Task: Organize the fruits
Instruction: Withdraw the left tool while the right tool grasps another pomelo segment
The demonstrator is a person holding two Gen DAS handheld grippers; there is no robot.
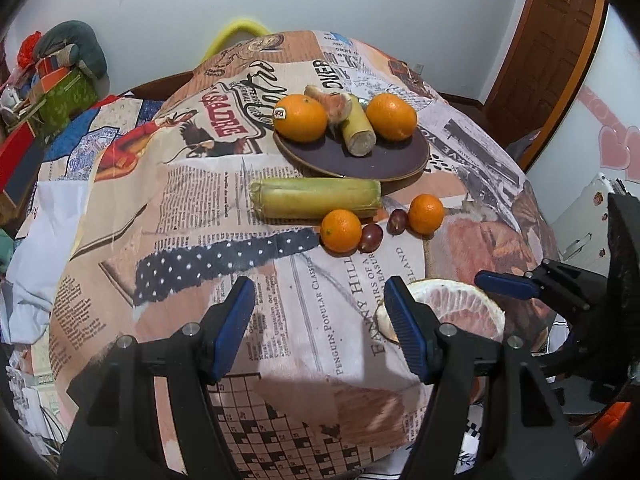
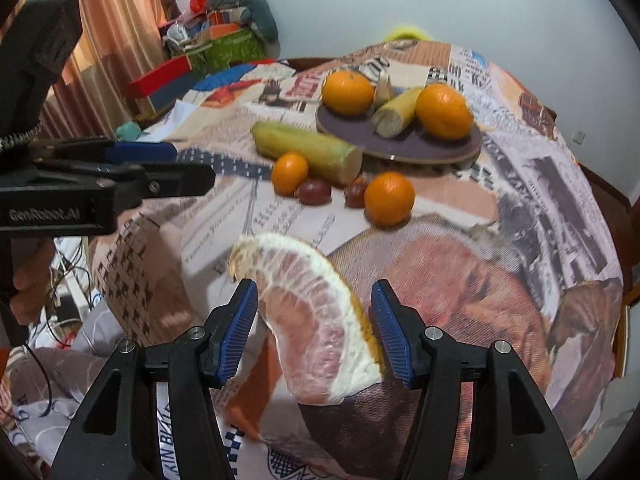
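Right wrist, peeled pink pomelo wedge [image 2: 316,320], white pith

Black tongs [image 2: 314,328], ribbed blue pads [image 2: 240,330]

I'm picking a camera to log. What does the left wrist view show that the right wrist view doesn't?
Only the left wrist view shows the brown door and the sticker on one orange. Only the right wrist view shows the curtain and the pomelo wedge whole, between the open right gripper. Both show the plate, loose oranges and sugarcane.
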